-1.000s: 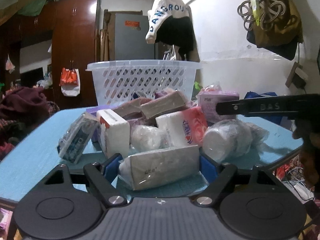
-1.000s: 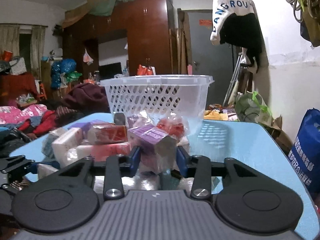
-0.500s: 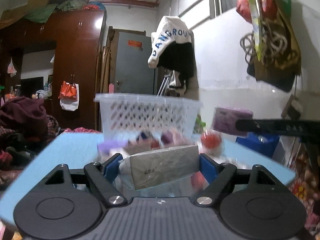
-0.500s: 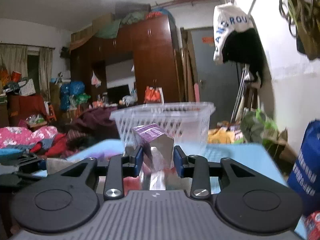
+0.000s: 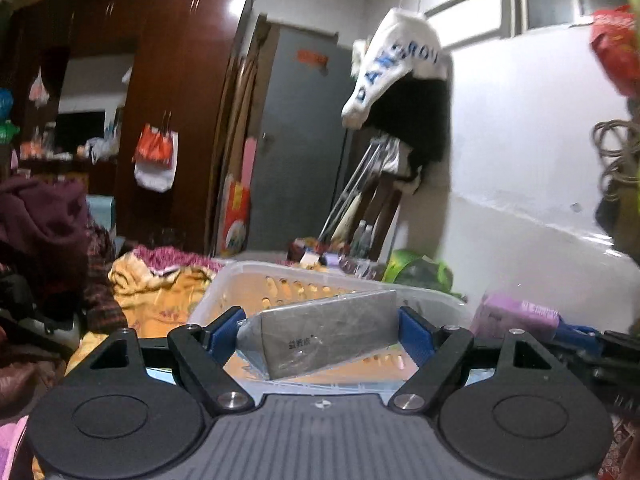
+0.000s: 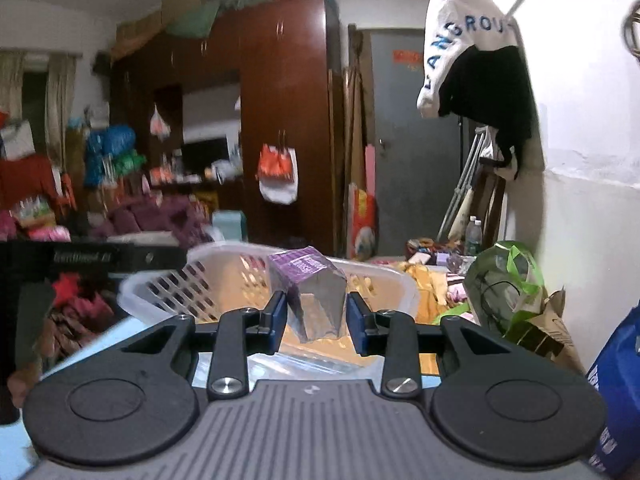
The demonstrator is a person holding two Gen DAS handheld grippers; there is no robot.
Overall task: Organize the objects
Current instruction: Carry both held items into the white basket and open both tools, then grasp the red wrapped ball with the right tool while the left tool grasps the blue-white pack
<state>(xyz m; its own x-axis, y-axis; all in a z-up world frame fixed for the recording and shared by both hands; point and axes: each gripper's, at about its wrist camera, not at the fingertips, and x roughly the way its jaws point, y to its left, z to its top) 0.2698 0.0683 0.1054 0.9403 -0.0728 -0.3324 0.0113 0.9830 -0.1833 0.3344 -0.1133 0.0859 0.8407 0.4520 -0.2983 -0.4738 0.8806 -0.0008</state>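
Note:
My left gripper is shut on a grey plastic-wrapped tissue pack, held level above the near rim of the white perforated basket. My right gripper is shut on a purple-topped tissue pack, held over the same basket. In the left wrist view the purple pack and the right gripper's blue pad show at the right edge. The left gripper's black body shows at the left of the right wrist view. The basket's inside bottom is hidden behind the packs.
The blue table shows only as a strip below the basket. A green bag and a blue bag stand to the right by the white wall. Clothes lie beyond the basket. A white-and-black garment hangs above.
Both grippers lifted their packs off the pile on the table and carried them up and forward, over the basket's rim. The pile has dropped out of view.

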